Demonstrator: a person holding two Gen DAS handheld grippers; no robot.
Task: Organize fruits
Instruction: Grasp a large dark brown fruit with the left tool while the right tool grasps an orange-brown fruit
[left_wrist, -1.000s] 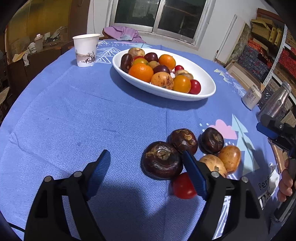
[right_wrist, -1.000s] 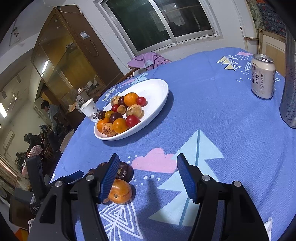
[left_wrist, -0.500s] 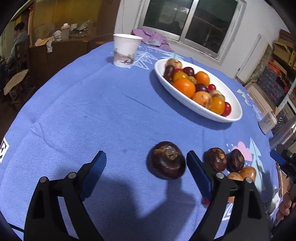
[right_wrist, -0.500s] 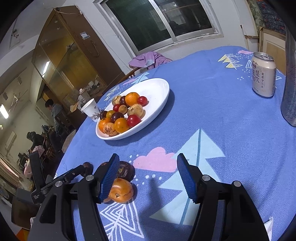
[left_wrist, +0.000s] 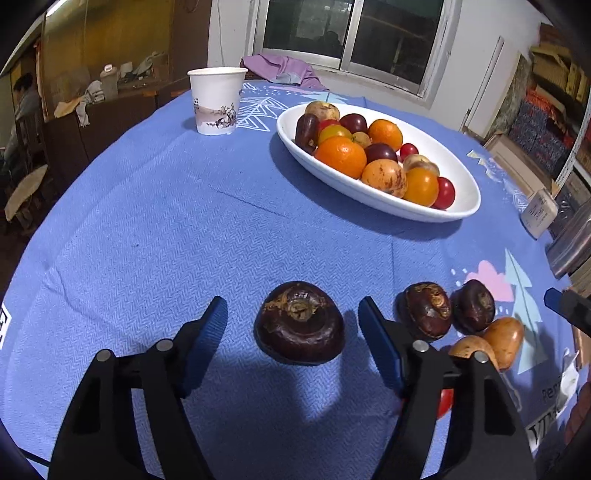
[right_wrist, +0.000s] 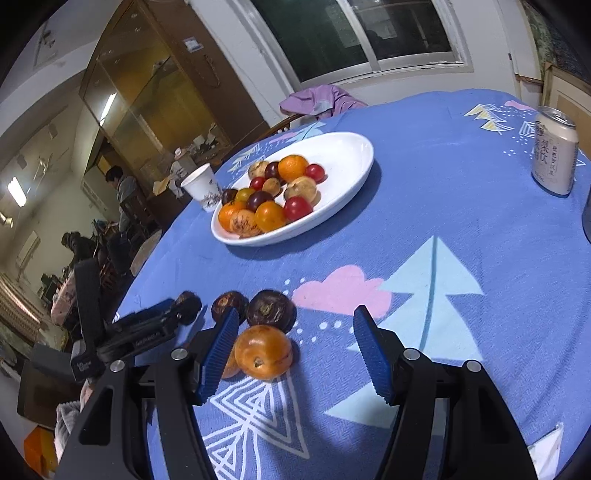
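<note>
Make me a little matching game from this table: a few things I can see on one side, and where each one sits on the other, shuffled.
Things:
1. paper cup
2. drink can
3. big dark fruit
4. oranges

Places:
A. between the left gripper's blue pads, not touched
B. in the white dish
C. standing beside the dish's far end
D. standing alone near the table's right edge

Pairs: 1-C, 2-D, 3-A, 4-B
</note>
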